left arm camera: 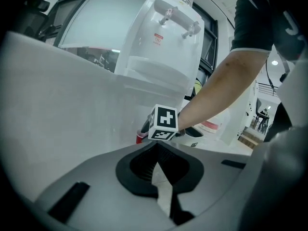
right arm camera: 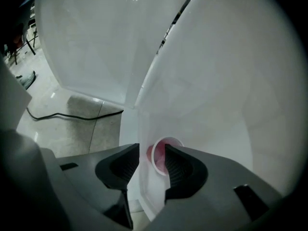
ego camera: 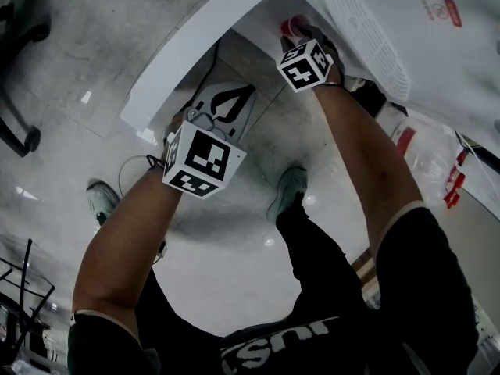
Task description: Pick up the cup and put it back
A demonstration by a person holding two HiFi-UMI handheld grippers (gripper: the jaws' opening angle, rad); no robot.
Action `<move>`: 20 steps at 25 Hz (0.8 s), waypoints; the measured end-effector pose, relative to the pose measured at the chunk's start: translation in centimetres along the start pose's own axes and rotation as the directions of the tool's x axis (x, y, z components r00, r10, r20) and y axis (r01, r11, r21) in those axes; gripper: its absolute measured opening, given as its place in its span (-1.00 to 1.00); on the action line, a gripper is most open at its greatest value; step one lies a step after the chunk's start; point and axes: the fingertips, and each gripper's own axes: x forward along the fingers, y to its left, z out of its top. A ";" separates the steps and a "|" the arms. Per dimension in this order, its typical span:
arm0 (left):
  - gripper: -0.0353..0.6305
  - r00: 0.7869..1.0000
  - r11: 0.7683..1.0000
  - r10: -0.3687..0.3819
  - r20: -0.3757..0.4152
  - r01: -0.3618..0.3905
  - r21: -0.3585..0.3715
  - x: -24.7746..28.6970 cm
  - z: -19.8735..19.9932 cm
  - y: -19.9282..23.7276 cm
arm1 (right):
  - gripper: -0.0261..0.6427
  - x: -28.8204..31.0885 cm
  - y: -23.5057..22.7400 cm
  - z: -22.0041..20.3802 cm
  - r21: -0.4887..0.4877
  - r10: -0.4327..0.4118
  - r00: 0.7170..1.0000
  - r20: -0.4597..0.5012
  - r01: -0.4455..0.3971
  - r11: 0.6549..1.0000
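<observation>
**Kid:** Two bare arms reach out right under us! What is the left gripper [ego camera: 226, 108] doing?

**Friend:** Its jaws are pressed together with nothing in them. It hangs over the floor [ego camera: 234, 264], by the edge of the white table [ego camera: 180, 61].

**Kid:** And the right gripper [right arm camera: 151, 153]?

**Friend:** Its jaws are wide apart. The red cup [right arm camera: 157, 158] with the white rim stands on the table and shows in the gap between them. They do not squeeze it.

**Kid:** What is that big white thing?

**Friend:** A water cooler [left arm camera: 163, 42], near the cup.
</observation>
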 end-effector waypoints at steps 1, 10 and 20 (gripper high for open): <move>-0.87 1.000 1.000 0.001 0.002 -0.001 0.001 -0.3 0.2 -0.1 | -0.40 -0.5 0.2 0.2 0.001 -0.002 1.000 0.006 0.002 1.000; -0.87 1.000 1.000 0.001 0.013 -0.001 0.023 -3.7 4.1 -1.9 | -0.40 -8.1 2.7 1.3 0.091 0.042 0.997 0.068 -0.048 0.995; -0.87 0.999 0.999 0.033 0.012 -0.033 -0.001 -12.3 13.3 -5.7 | -0.57 -24.3 5.9 -1.0 0.278 0.130 0.986 0.104 -0.154 0.948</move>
